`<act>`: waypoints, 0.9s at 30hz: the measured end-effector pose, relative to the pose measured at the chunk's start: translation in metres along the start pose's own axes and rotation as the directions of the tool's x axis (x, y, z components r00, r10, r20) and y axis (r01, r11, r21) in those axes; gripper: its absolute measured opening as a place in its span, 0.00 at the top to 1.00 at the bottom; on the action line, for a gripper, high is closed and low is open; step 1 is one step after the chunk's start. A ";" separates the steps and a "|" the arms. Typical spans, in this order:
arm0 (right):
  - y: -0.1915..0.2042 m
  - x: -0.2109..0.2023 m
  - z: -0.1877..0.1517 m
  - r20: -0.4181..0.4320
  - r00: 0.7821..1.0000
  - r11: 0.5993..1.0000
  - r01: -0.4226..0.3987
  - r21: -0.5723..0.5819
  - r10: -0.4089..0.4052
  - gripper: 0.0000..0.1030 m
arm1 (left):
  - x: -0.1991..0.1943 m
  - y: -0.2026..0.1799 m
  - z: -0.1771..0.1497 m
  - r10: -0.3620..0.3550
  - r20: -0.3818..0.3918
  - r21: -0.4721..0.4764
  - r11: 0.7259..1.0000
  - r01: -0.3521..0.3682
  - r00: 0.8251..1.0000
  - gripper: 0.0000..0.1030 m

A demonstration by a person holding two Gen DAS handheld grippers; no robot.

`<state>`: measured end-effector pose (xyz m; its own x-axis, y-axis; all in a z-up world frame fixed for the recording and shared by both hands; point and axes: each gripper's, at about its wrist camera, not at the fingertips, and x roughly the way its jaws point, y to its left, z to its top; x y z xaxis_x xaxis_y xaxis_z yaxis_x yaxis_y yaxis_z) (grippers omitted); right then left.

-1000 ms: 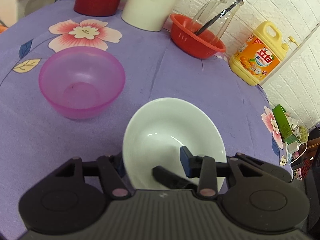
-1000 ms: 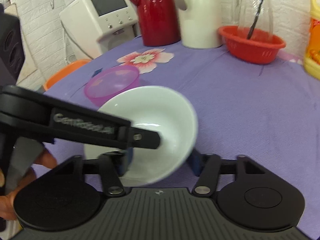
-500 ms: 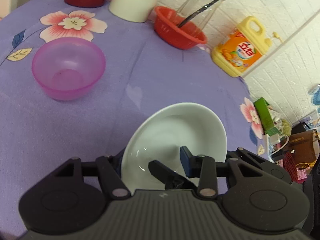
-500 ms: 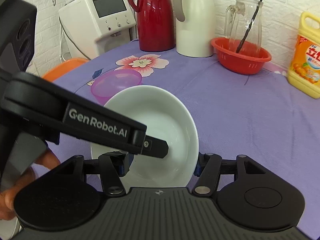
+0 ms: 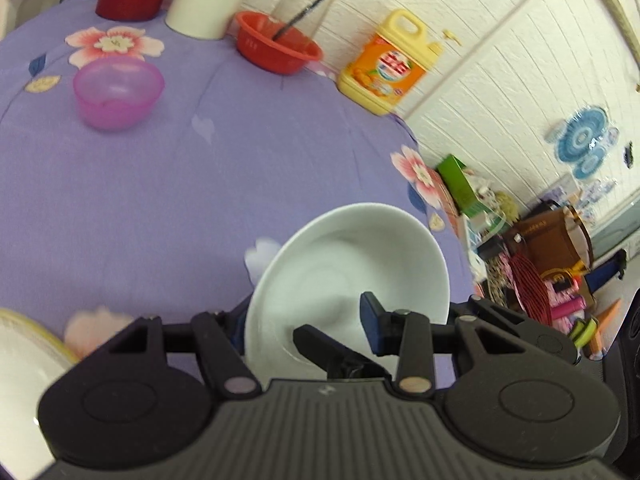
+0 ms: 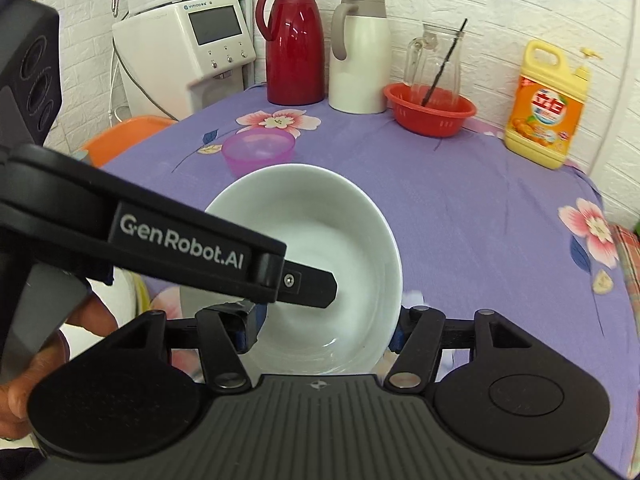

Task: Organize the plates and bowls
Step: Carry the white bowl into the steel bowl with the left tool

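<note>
Left wrist view: our left hand-held gripper is clamped on the white bowl's rim, holding it tilted above the tabletop. Our right hand-held gripper pinches the same bowl's rim from the opposite side. A pink bowl sits toward the tabletop's far edge.

Open purple tablecloth between white bowl and back row: wide passage. Pink bowl stands alone mid-left, room all round it. Back edge blocked by red flask, white jug, red basket holding glass pitcher, yellow detergent bottle at right. Yellow-rimmed plate sits near left. Left gripper crosses bowl interior.
</note>
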<state>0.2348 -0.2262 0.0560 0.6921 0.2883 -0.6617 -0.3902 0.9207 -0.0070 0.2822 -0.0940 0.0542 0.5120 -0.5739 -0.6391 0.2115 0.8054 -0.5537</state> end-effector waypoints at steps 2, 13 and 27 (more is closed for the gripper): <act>0.005 -0.011 -0.015 -0.005 1.000 1.000 0.022 0.011 -0.022 0.01 | -0.002 -0.003 -0.019 -0.018 -0.028 0.001 1.000 0.018 0.999 0.62; 0.017 -0.020 -0.068 -0.055 0.998 0.998 0.032 0.063 -0.029 0.00 | 0.006 0.001 -0.068 -0.026 -0.113 0.014 1.000 0.028 0.993 0.59; -0.003 -0.048 -0.079 0.132 0.983 0.975 0.097 0.202 -0.125 0.00 | -0.028 -0.001 -0.044 0.029 0.079 0.176 0.984 -0.043 0.996 0.33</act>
<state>0.1545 -0.2634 0.0285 0.8094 0.2033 -0.5509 -0.1911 0.9783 0.0804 0.2310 -0.0856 0.0486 0.5825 -0.5365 -0.6106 0.3322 0.8428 -0.4236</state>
